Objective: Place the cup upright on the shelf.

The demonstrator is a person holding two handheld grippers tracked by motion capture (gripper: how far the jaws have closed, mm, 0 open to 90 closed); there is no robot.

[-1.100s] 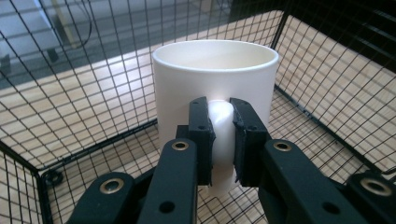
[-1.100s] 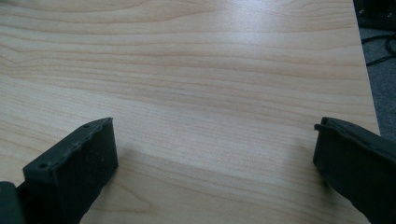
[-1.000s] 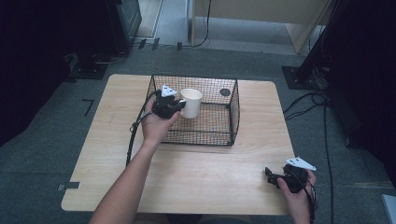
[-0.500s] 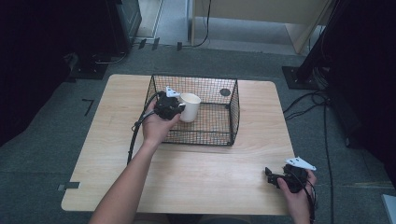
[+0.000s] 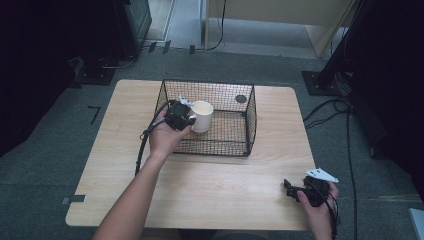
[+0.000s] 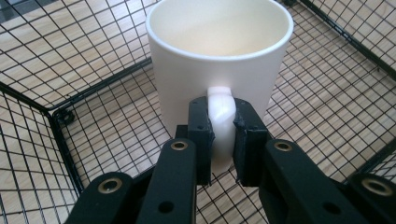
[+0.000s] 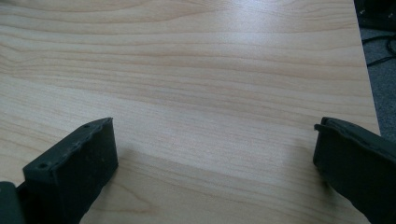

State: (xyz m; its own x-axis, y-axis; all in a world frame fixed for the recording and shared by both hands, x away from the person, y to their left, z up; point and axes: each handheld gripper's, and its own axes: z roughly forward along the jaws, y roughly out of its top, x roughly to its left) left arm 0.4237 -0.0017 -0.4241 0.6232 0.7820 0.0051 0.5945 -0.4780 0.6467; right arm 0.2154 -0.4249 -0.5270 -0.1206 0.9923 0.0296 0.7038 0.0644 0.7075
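Two grippers at wooden table (image 5: 210, 190). Left gripper (image 6: 222, 135) clamped on handle (image 6: 220, 122) of white mug (image 6: 219, 56), jaws either side of handle. Mug upright inside black wire basket (image 5: 250, 117), at basket's left side, open mouth up. Left hand (image 5: 165, 137) just outside basket's front wall. Right gripper (image 7: 212, 158) near table's front right corner, jaws wide apart, holding nothing, bare wood between them.

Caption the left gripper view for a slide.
Left gripper shut on the white mug handle inside the wire basket.
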